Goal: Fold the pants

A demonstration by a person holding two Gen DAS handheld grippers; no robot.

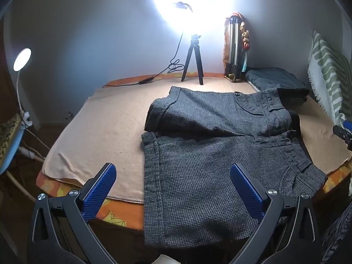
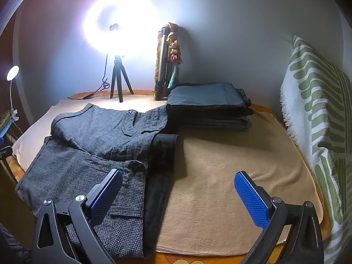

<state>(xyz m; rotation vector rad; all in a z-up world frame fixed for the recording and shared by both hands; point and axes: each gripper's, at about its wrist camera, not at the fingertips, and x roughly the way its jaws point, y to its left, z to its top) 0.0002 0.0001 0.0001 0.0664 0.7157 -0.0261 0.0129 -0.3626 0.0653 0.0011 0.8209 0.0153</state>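
Observation:
Grey checked pants [image 1: 209,154] lie spread on a beige blanket [image 1: 105,132], legs to the left, waistband to the right; the near leg hangs over the front edge. My left gripper [image 1: 173,176] is open and empty, hovering above the near leg's hem end. In the right wrist view the pants [image 2: 99,154] lie at left with the dark waistband lining [image 2: 162,167] turned up. My right gripper [image 2: 178,184] is open and empty above the waistband and the blanket [image 2: 231,165]. Its tip shows at the right edge of the left wrist view [image 1: 343,132].
A ring light on a small tripod [image 1: 193,63] stands at the back with its cable. A stack of folded dark clothes [image 2: 209,105] lies back right beside a leaning tripod [image 2: 165,61]. A green-striped white throw [image 2: 319,121] hangs at right. A small lamp [image 1: 22,59] stands at left.

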